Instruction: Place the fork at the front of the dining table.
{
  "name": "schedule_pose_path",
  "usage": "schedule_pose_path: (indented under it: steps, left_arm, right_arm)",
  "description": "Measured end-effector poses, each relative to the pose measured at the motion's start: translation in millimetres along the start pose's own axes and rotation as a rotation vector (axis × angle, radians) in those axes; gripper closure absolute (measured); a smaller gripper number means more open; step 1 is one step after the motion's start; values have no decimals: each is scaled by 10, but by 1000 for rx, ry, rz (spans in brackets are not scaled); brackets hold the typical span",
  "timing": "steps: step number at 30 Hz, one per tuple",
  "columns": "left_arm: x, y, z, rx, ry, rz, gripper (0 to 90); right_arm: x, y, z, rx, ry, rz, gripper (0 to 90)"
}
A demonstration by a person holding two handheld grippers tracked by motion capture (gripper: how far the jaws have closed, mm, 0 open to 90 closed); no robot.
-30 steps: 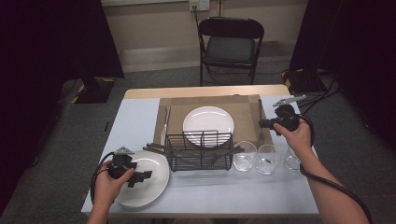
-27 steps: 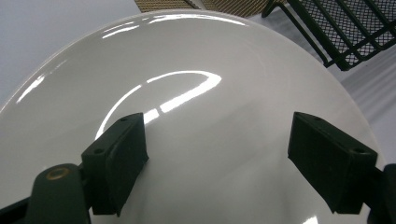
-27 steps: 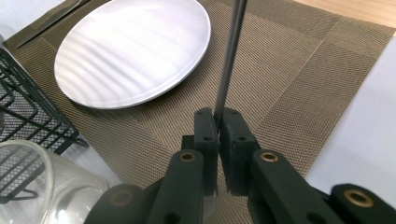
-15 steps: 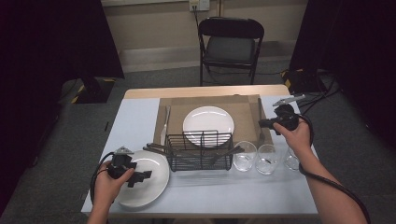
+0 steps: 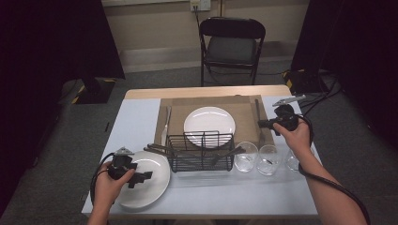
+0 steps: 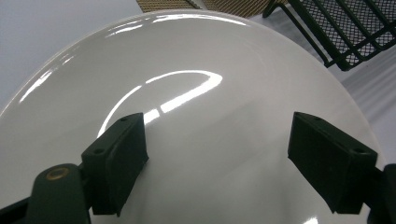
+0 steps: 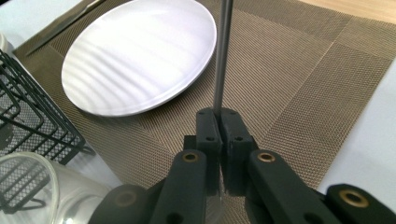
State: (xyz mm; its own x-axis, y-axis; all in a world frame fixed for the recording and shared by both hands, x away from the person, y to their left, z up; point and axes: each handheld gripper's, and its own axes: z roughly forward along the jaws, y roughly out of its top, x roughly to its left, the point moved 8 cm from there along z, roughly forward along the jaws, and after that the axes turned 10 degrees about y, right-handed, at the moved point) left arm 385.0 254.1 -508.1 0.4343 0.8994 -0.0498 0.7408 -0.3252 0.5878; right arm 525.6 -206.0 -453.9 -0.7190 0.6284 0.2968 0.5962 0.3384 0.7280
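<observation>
No shift since prior frames: R gripper [image 7: 219, 122] clamped on utensil handle [image 7: 222, 51], L gripper [image 6: 233, 154] wide apart over plate [image 6: 196, 70].

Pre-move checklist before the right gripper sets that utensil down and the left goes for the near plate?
1. Right gripper clamped on the metal utensil: ok, jaws shut on its handle.
2. Which utensil it is: cannot tell, the far end runs out of the picture.
3. Landing spot on the brown placemat right of the far plate: ok, bare.
4. Left gripper open: ok, jaws wide apart over the near plate.
5. Left jaws touching that plate: cannot tell.
6. Glasses apart from the right hand: ok, though close beside the wrist.
</observation>
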Motion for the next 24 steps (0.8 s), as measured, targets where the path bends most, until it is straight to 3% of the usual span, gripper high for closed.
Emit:
schedule_pose_path:
  steps: [4, 9, 14, 24]
  left_arm:
    - [-4, -5, 5, 4, 0, -1, 193]
    - [-3, -4, 3, 3, 1, -1, 193]
    - [-4, -6, 4, 4, 1, -4, 193]
    - [-1, -7, 3, 4, 1, -3, 193]
  right_arm:
    - [6, 13, -16, -27, 18, 24, 881]
    - [6, -13, 11, 7, 6, 12, 880]
    - [-25, -25, 27, 1, -2, 37, 878]
    - [-49, -30, 23, 2, -24, 32, 865]
